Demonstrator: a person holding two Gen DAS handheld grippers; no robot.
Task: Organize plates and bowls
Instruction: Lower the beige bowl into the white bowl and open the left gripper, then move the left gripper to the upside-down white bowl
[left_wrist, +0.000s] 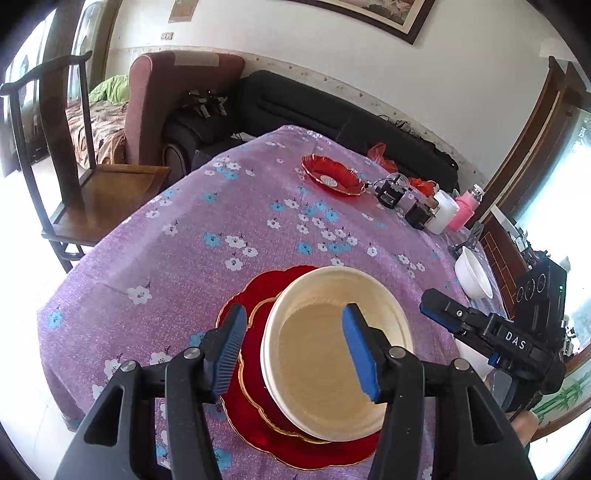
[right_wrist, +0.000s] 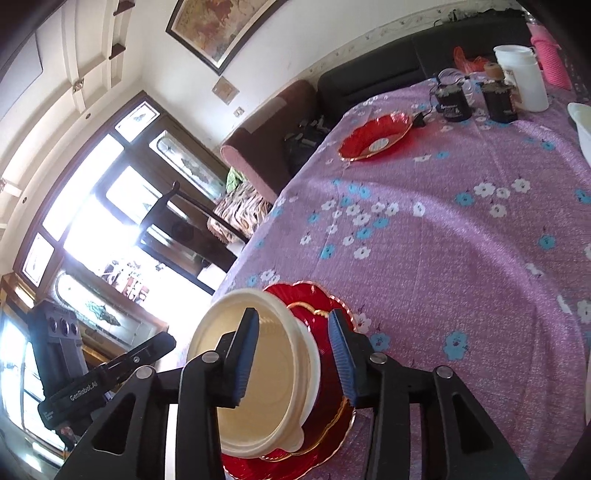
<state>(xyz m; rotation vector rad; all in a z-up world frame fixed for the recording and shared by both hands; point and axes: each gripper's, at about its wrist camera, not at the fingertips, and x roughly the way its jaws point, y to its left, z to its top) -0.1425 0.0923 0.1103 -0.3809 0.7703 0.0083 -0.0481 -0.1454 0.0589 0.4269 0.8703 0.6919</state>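
Note:
A cream bowl (left_wrist: 317, 373) (right_wrist: 273, 391) sits on a small gold-rimmed red plate (left_wrist: 258, 332) (right_wrist: 325, 373), stacked on a larger red plate (left_wrist: 266, 284) (right_wrist: 314, 293), near the table's front edge. My left gripper (left_wrist: 295, 350) is open, and its blue pads straddle the bowl's left rim without pressing it. My right gripper (right_wrist: 293, 360) is open too; one pad hangs inside the bowl and the other outside over the red plates. Another red plate (left_wrist: 332, 175) (right_wrist: 376, 138) lies at the far side. A white bowl (left_wrist: 472, 273) (right_wrist: 581, 125) stands to the right.
The purple flowered tablecloth (left_wrist: 221, 221) (right_wrist: 461, 240) covers the table. Two black devices (left_wrist: 391, 194) (right_wrist: 454, 99), a white jug (left_wrist: 445, 212) (right_wrist: 524, 77) and a pink bottle (left_wrist: 465, 210) crowd the far right corner. A wooden chair (left_wrist: 92, 192) and a dark sofa (left_wrist: 314, 107) stand beyond.

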